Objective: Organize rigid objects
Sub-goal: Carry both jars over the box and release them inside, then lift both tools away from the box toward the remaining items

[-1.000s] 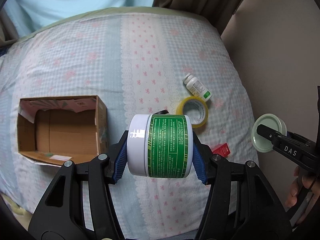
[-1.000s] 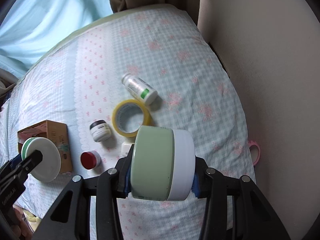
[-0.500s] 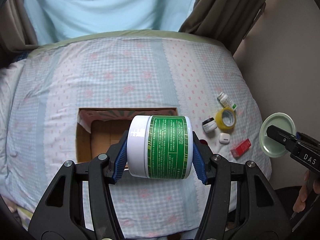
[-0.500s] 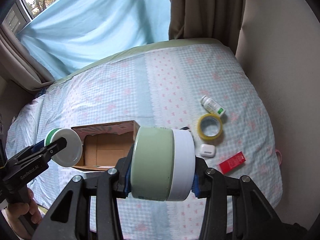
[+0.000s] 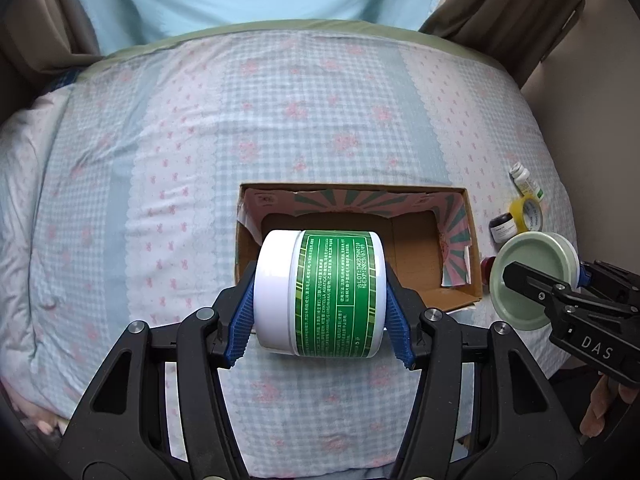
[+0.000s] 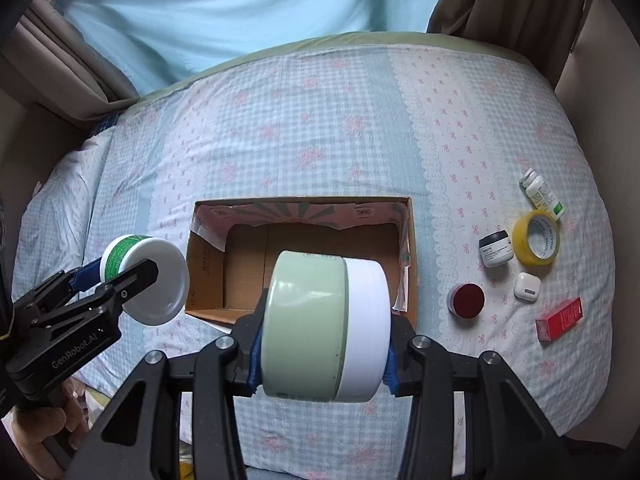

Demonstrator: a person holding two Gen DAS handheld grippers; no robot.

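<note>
1. The left gripper [image 5: 320, 300] clamps a green-labelled jar [image 5: 320, 294] sideways above the cardboard box [image 5: 472, 240].
2. The right gripper [image 6: 324, 330] clamps a pale green-lidded jar [image 6: 326, 326] over the same box.
3. Right of the box lie a red-lidded pot [image 6: 466, 300], dark-lidded pot [image 6: 496, 248], tape roll [image 6: 536, 238] and pill bottle [image 6: 542, 194].

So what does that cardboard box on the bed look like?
The cardboard box is a plain brown, shallow, open-topped carton lying flat on the checked bedspread. Its top flaps are folded inward, showing a pink and green sunburst print along the far and side walls. The visible part of its inside looks empty, though both held jars hide some of the floor. Small items lie on the bedspread past its right wall, apart from it.
</note>
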